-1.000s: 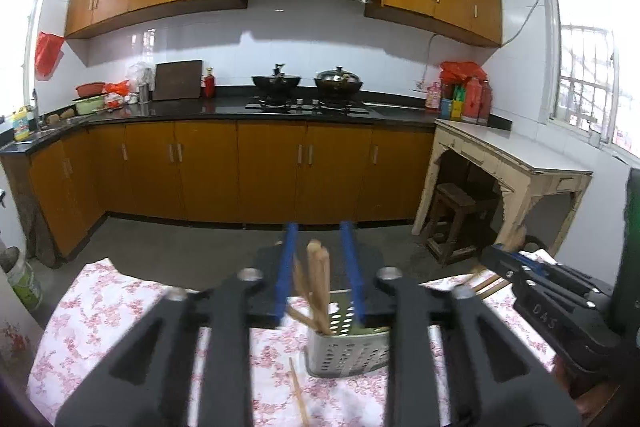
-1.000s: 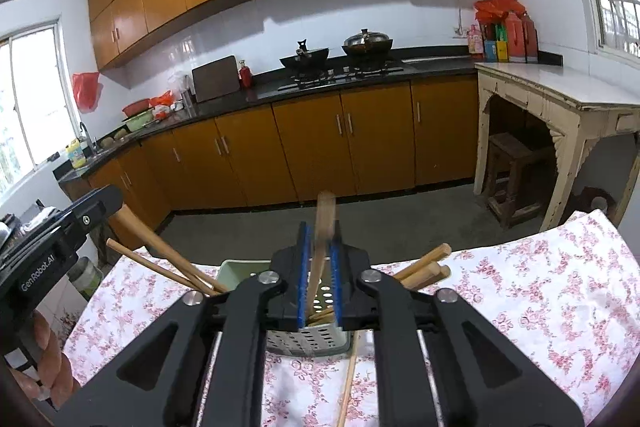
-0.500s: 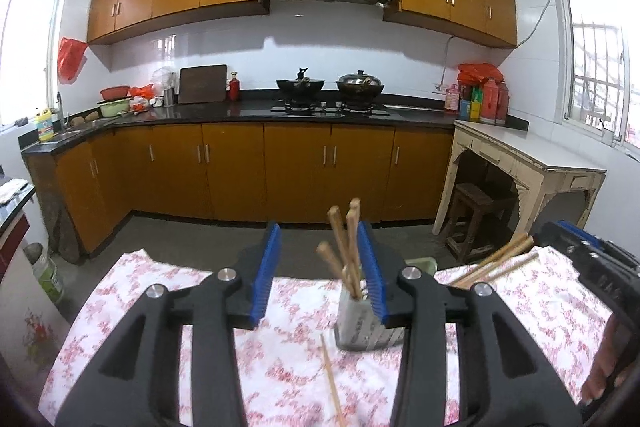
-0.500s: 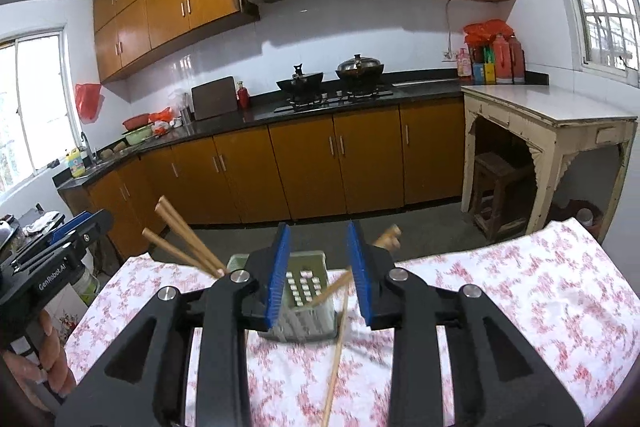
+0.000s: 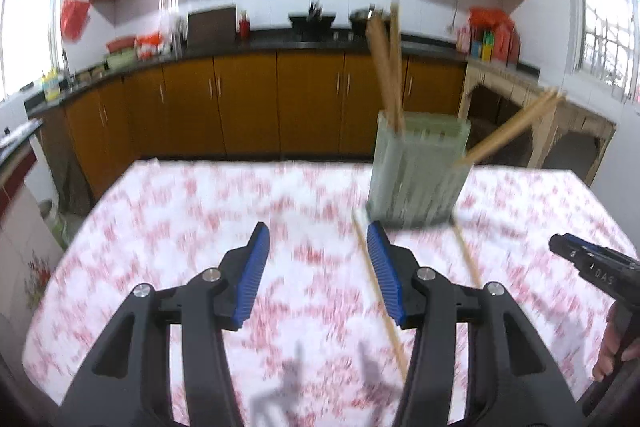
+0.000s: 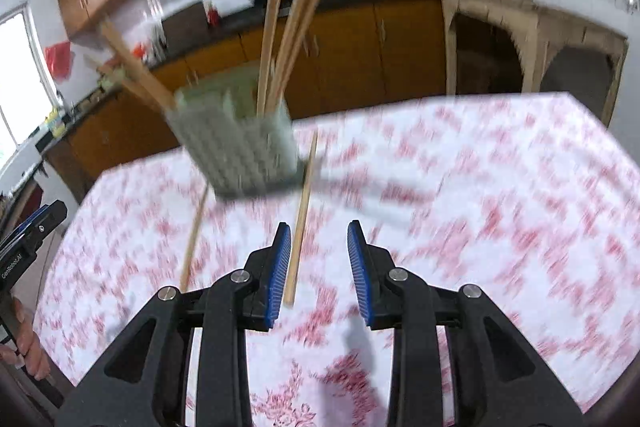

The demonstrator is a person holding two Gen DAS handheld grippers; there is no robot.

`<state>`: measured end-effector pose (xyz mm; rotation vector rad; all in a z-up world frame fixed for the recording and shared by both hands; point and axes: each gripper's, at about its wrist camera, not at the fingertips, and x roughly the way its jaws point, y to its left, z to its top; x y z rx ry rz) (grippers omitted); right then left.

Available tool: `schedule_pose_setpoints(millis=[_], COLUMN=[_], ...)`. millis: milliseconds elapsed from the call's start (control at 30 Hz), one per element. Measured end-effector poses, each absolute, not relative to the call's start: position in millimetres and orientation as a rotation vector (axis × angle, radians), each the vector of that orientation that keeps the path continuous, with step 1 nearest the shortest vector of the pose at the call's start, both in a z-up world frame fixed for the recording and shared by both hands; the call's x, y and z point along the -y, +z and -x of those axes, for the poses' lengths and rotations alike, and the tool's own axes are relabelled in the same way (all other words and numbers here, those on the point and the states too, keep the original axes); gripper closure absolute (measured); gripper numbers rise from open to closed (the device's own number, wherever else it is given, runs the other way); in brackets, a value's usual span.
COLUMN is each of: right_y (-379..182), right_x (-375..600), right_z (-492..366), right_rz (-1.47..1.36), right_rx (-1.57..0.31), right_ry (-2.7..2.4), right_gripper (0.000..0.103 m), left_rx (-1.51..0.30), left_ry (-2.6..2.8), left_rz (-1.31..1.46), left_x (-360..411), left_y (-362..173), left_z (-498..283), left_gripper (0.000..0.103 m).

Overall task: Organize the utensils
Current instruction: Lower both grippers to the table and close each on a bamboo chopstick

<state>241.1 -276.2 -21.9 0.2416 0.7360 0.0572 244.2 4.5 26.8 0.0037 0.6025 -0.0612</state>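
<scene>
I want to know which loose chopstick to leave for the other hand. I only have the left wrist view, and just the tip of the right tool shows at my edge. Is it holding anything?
Observer: No. In its own view the right tool is open and empty.
Operator: Is it lined up on a loose chopstick?
Observer: Yes. The chopstick that runs from the holder corner lies on the cloth in the gap between its jaws, close to the one on the picture's left.
Operator: And the other one?
Observer: The second chopstick lies outside that gap, further to the picture's left.
</scene>
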Motion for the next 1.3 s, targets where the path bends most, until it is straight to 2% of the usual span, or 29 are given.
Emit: schedule_pose_setpoints(millis=[200,400,467,667,1033,1233,1300], right_y=[-63,-83,-87,-90,-91,-91,-91], right_x=[248,235,233,234,285,314,315], right_z=[-255,-268,-272,-272,-271,-267,-267], right_rz=[-0.211,-0.173,-0.156,-0.134,-0.229,-0.270,-0.266], right_rx=[-0.833,-0.883,-0.894,-0.875,-0.868,-0.871,-0.870], right_ry=[0.101,0.096,0.089,0.068,-0.101,-0.145,-0.142], right_gripper=[0.072,0.073,0.081,0.094,0.095,0.095,0.095], left_rx=[-0.691,-0.731,-0.739,-0.755,-0.830,-0.876,-0.890], left_ry=[-0.060,-0.070,-0.077,-0.129,-0.211,-0.198,-0.178], left_rz=[0.025,0.030,0.034,0.045,-0.010,-0.073,-0.095], left_x=[-12,-12,-11,4,50,68,73], left_y=[-13,-30,-33,-39,-65,-82,-87], left_z=[-247,-246,-246,-247,-249,-255,-257], left_gripper=[0.052,0.052,0.052,0.052,0.053,0.066,0.078])
